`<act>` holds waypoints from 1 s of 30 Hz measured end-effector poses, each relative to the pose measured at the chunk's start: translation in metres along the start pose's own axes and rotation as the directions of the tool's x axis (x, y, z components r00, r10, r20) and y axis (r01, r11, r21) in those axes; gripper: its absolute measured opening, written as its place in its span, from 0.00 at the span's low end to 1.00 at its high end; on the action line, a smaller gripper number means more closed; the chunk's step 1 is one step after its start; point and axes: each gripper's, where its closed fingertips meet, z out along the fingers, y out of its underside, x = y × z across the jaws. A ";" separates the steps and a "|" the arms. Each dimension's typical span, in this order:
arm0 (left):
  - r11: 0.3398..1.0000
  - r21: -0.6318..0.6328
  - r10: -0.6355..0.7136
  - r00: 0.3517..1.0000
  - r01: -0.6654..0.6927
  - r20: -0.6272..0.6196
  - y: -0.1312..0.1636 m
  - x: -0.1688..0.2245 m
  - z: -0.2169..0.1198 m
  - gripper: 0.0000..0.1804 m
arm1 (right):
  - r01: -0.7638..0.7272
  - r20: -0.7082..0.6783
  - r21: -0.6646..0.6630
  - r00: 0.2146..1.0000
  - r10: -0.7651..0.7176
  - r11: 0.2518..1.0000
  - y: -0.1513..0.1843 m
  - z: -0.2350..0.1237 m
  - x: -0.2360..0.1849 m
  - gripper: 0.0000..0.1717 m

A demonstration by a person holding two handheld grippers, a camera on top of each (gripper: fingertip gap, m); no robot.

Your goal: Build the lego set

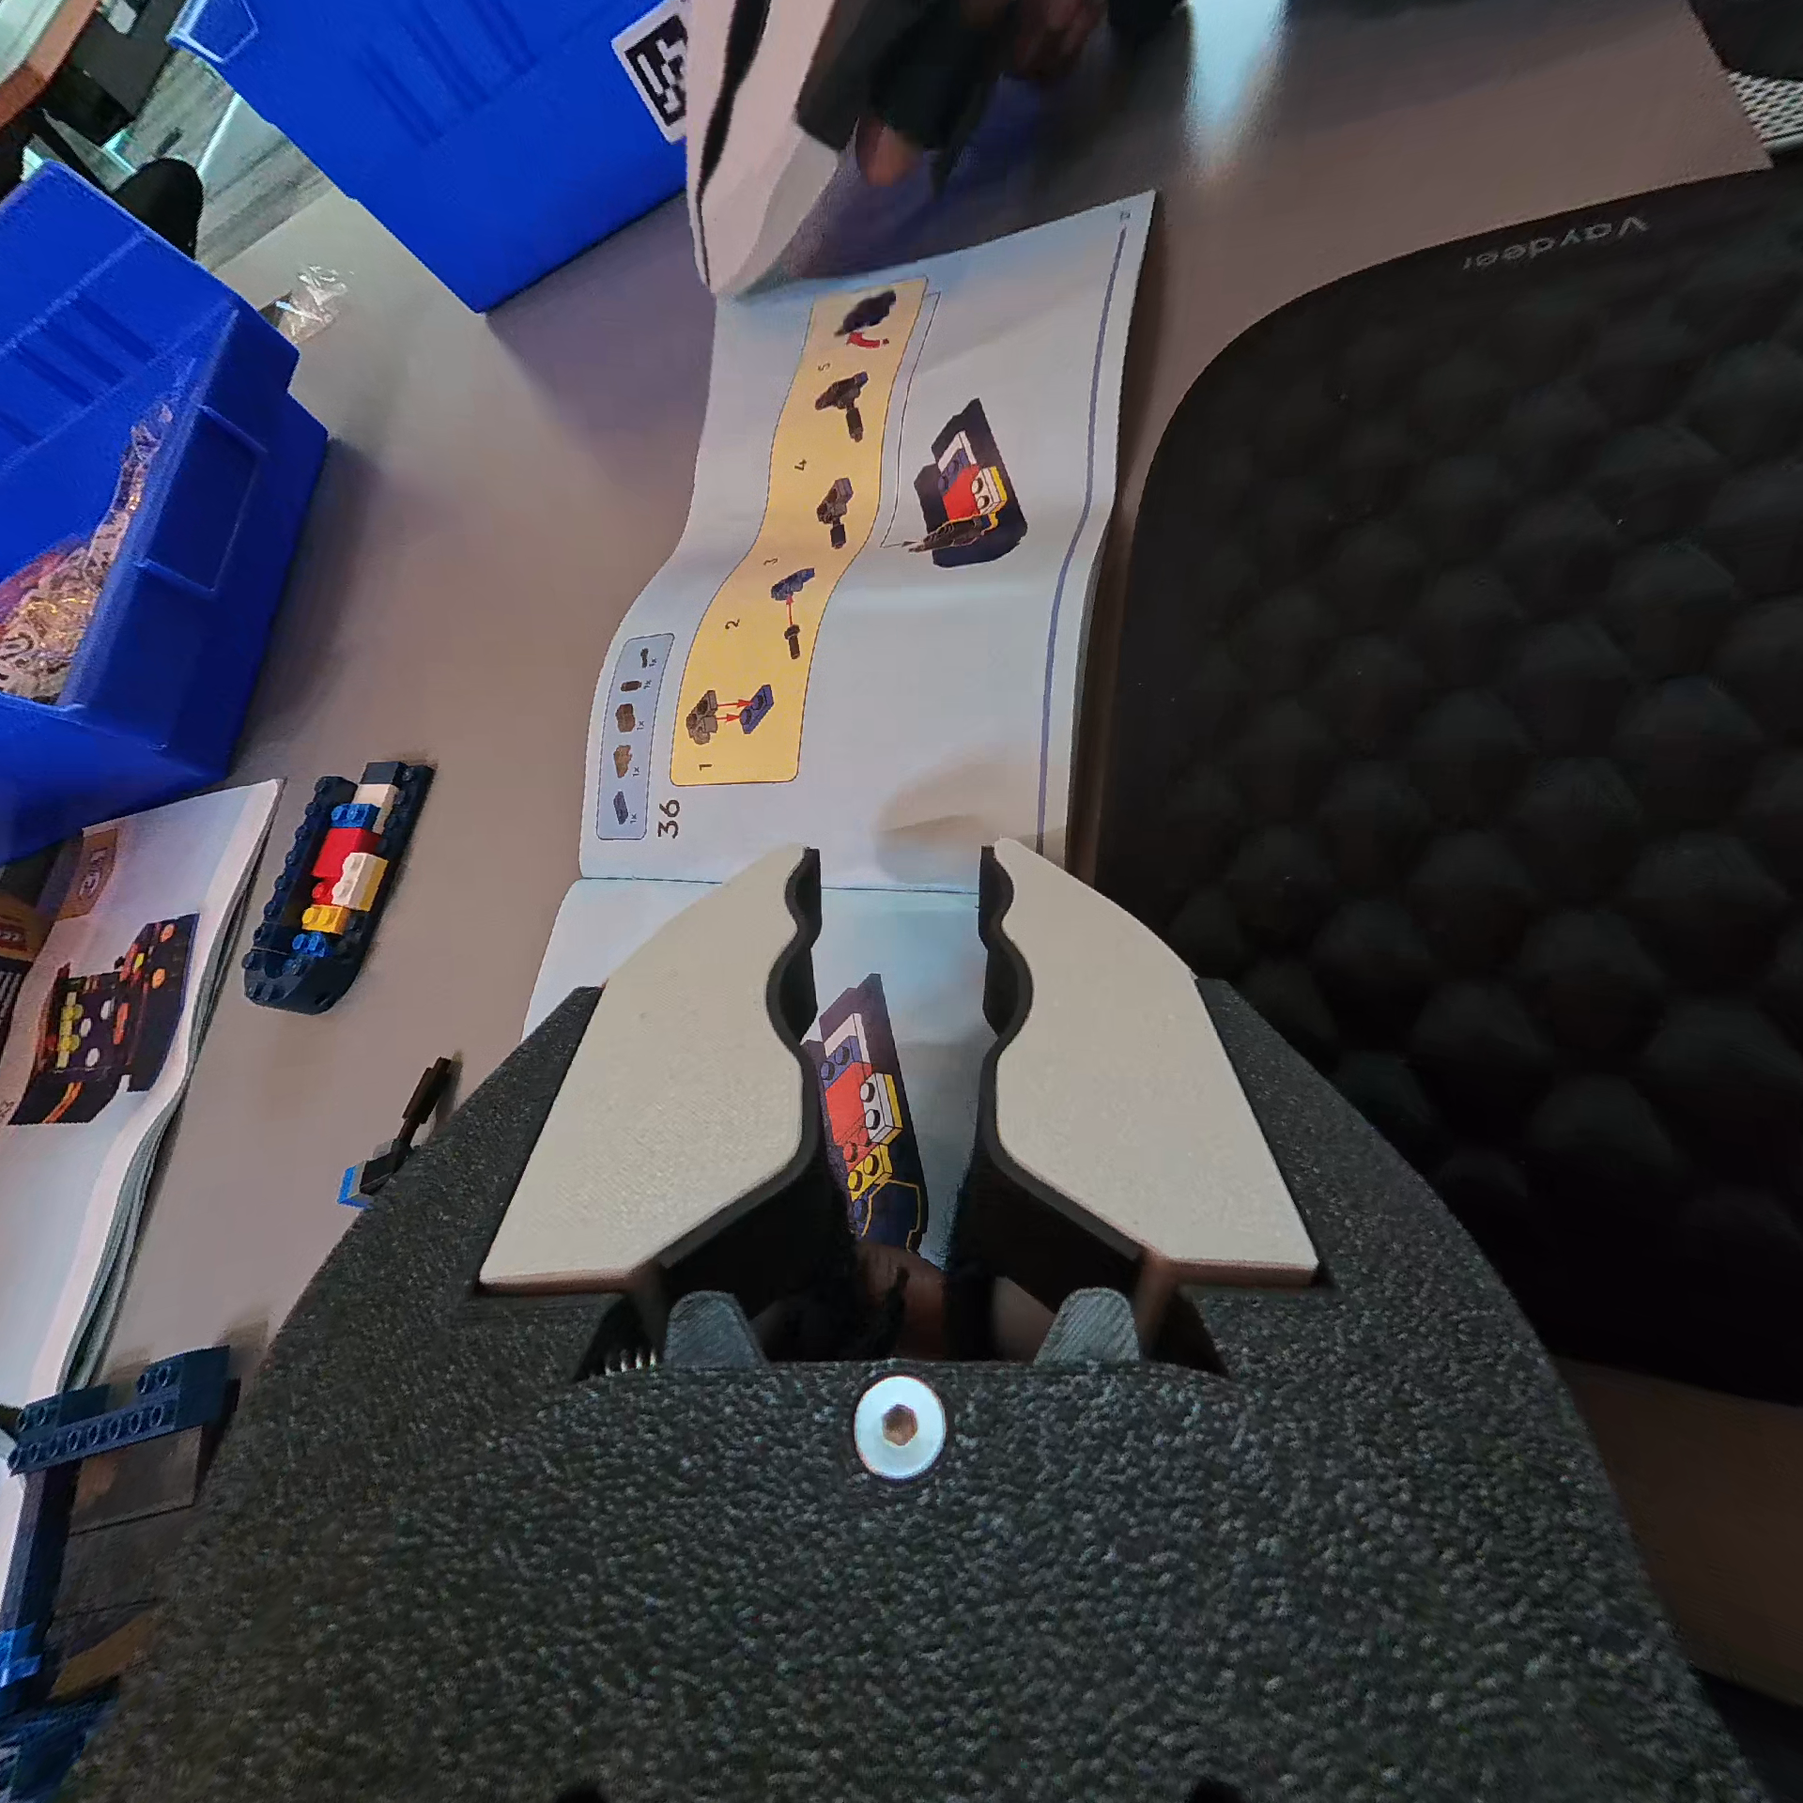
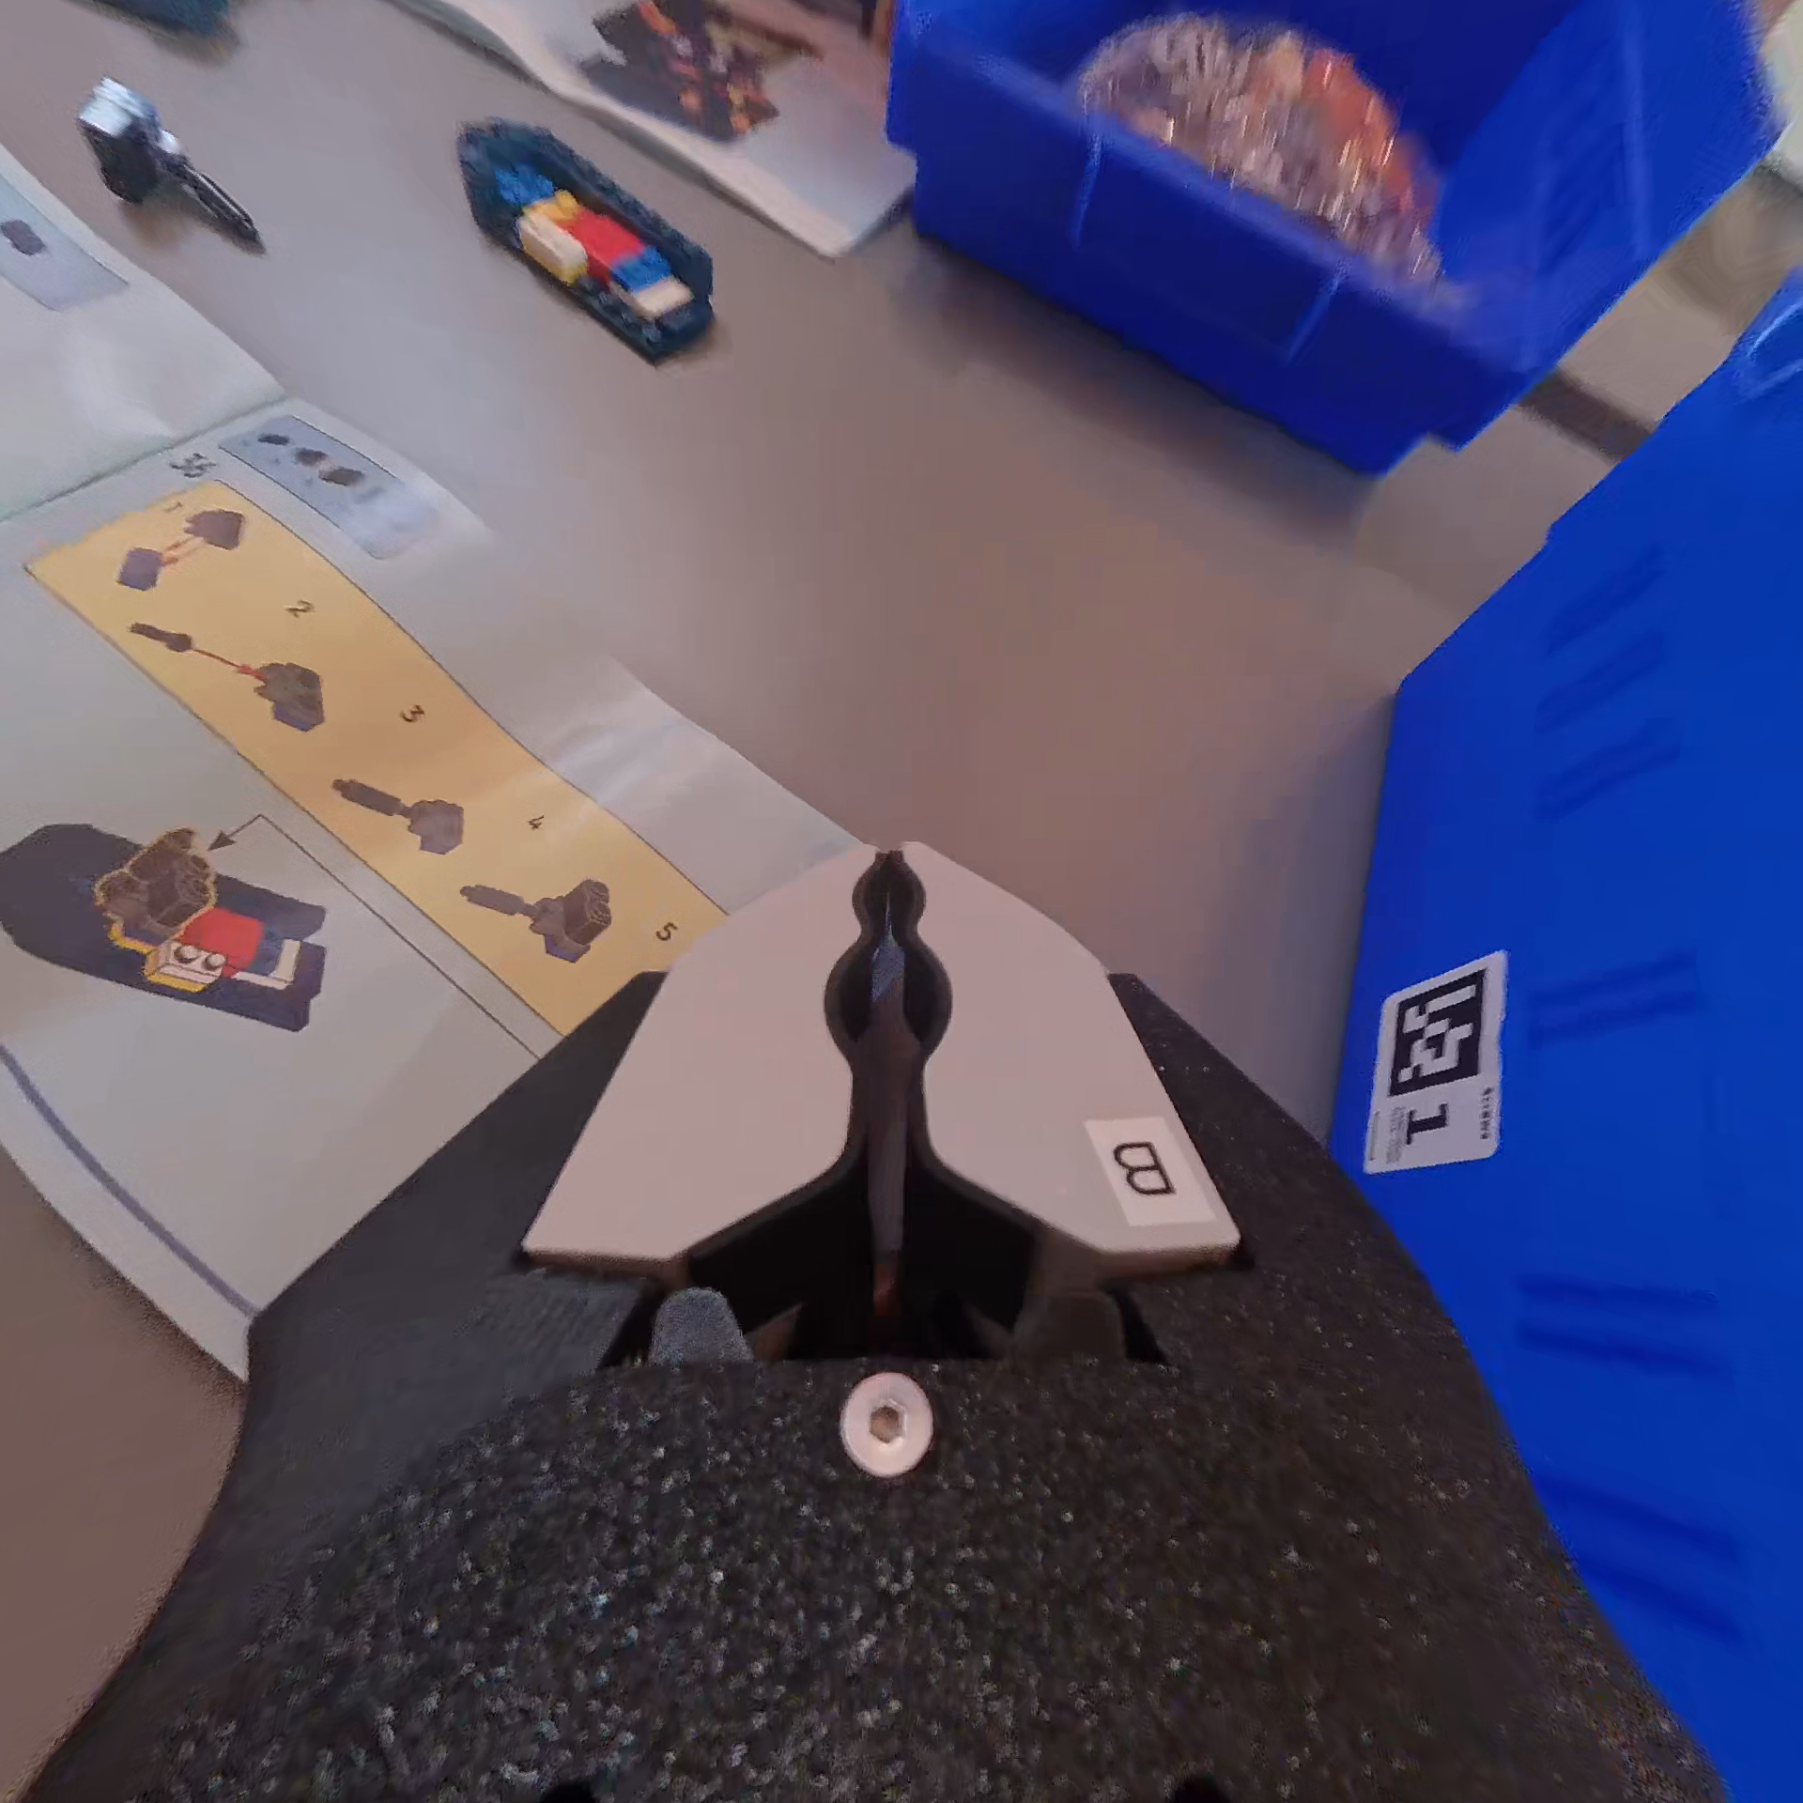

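While the left gripper (image 1: 898, 868) hangs open over the open booklet (image 1: 976, 683), nothing sits between its pads; only the printed page shows below. The fingertips sit just above the spine fold, which runs crosswise to them. The booklet's long axis stretches straight away from this gripper.

Right gripper (image 2: 890, 859): closed at the booklet's far end. A thin pale sliver shows between the pads, apparently the edge of the lifted page (image 1: 761, 224), which curls up off the table (image 2: 976, 585).

- Beside the booklet: a black dimpled mat (image 1: 1463, 683) on one side, a brick-built boat model (image 1: 337, 878) and a second booklet (image 1: 117, 1024) on the other.
- Farther off: a blue bin (image 1: 146, 546) of clear bags.
- Close to the right gripper: a second blue bin (image 2: 1610, 781).

Writing: a brand mark on the mat, step numbers on the page, a coded sticker (image 2: 1439, 1063) on the second bin, and a small lettered label (image 2: 1146, 1171) on the right finger.
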 end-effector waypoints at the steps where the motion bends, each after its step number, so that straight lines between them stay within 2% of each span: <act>1: 1.000 0.000 0.000 1.000 0.000 0.002 0.000 0.000 0.000 0.17 | 0.028 0.001 0.044 1.000 -0.028 0.999 -0.006 -0.004 -0.002 0.00; 4: 1.000 0.002 -0.003 1.000 0.002 0.012 0.000 -0.002 0.000 0.18 | 0.100 0.011 0.200 0.994 -0.104 0.975 -0.028 -0.020 -0.011 0.00; 7: 1.000 0.015 -0.015 1.000 0.014 0.027 -0.001 -0.005 -0.002 0.19 | 0.189 0.054 0.353 0.974 -0.222 0.916 -0.048 -0.039 -0.030 0.00; 12: 0.995 0.069 -0.077 0.995 0.073 0.064 -0.006 -0.015 -0.007 0.19 | 0.201 0.122 0.472 0.950 -0.289 0.858 -0.061 -0.054 -0.049 0.00; 16: 0.993 0.081 -0.094 0.993 0.088 0.078 -0.007 -0.019 -0.009 0.19 | 0.202 0.144 0.496 0.940 -0.310 0.844 -0.062 -0.057 -0.055 0.00; 22: 0.997 0.070 -0.044 0.991 0.035 0.123 -0.009 -0.024 -0.010 0.19 | 0.216 0.197 0.519 0.912 -0.361 0.827 -0.062 -0.060 -0.069 0.00; 26: 0.997 0.058 0.051 0.988 -0.060 0.146 -0.026 -0.029 -0.016 0.20 | 0.212 0.202 0.527 0.909 -0.364 0.823 -0.062 -0.061 -0.070 0.00; 30: 0.996 0.082 0.018 0.987 -0.031 0.159 -0.043 -0.047 -0.025 0.20 | 0.210 0.188 0.522 0.917 -0.351 0.827 -0.060 -0.060 -0.066 0.00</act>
